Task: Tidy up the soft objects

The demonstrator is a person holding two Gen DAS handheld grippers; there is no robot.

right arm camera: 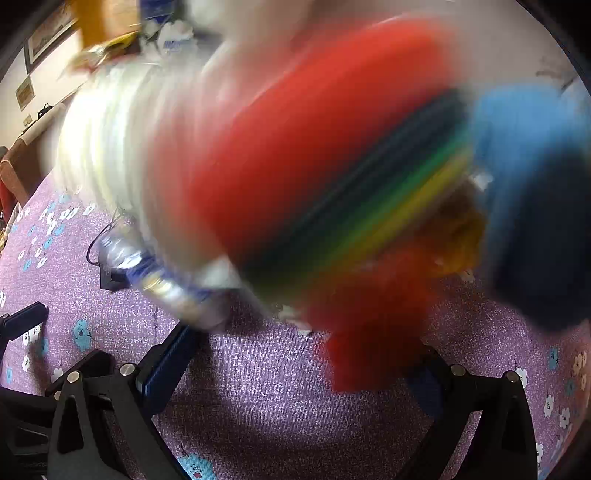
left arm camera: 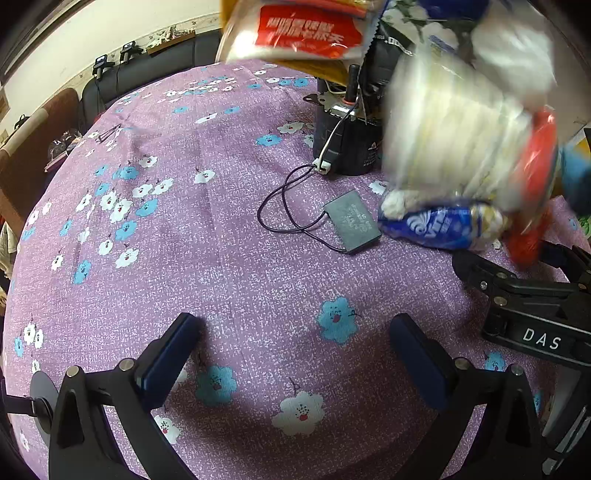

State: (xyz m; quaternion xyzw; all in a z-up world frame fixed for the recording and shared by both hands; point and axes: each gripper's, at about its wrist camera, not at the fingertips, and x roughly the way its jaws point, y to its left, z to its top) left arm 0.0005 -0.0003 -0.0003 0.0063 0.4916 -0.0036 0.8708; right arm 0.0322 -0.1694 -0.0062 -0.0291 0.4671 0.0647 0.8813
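A heap of soft objects is blurred in mid-air: a ribbed white and red plush (left arm camera: 461,140) (right arm camera: 295,147), a blue soft piece (right arm camera: 528,155), and a red-and-white snack bag (left arm camera: 306,33). A blue crumpled bottle (left arm camera: 443,223) (right arm camera: 173,284) lies on the purple flowered tablecloth (left arm camera: 221,258) (right arm camera: 277,387). My left gripper (left arm camera: 295,350) is open and empty over the cloth. My right gripper (right arm camera: 306,369) is open just under the blurred plush; a red part (right arm camera: 362,350) hides its right finger. The right gripper's body (left arm camera: 535,306) shows at the left wrist view's right edge.
A black motor (left arm camera: 343,136) with a shaft stands at the back of the table. Its black wires run to a small grey box (left arm camera: 351,221). Chairs (left arm camera: 33,155) stand beyond the table's left edge.
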